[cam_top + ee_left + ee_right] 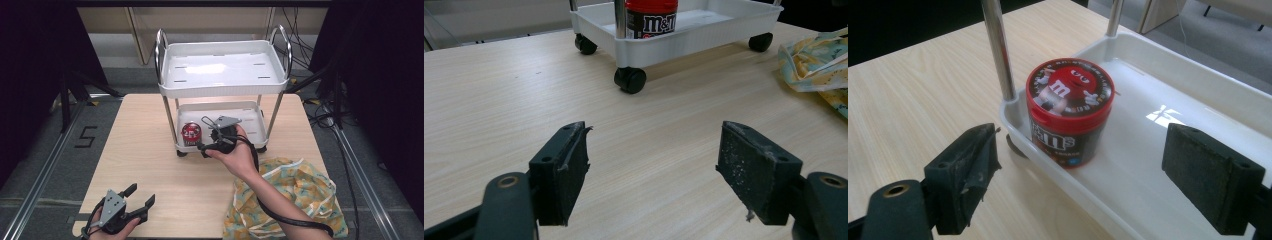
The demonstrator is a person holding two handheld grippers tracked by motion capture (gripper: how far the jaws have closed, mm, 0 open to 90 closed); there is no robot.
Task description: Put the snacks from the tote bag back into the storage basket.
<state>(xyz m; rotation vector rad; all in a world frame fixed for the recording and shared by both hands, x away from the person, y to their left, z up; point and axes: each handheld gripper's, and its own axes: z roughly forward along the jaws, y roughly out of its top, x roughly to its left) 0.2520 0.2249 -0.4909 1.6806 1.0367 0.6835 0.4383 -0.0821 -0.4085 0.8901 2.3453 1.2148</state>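
Red-lidded "m&m's" tub (1069,112) stands in the cart's lower tray (1168,165), both grippers' fingers apart.

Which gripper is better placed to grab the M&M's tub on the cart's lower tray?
Right. The right gripper is at the lower tray, jaws open toward the M&M's tub. The left gripper sits open near the table's front edge.

This looks like a lab or recording studio set up for filming handling work, not a home: a light wooden tabletop (150,145) stands alone on grey floor, hemmed by black curtains (35,60) at 9 and 3 o'clock, with metal floor rails (45,165) running along both sides, a taped number five (86,136) at 9 o'clock, and loose cables (300,45) trailing at 1 o'clock
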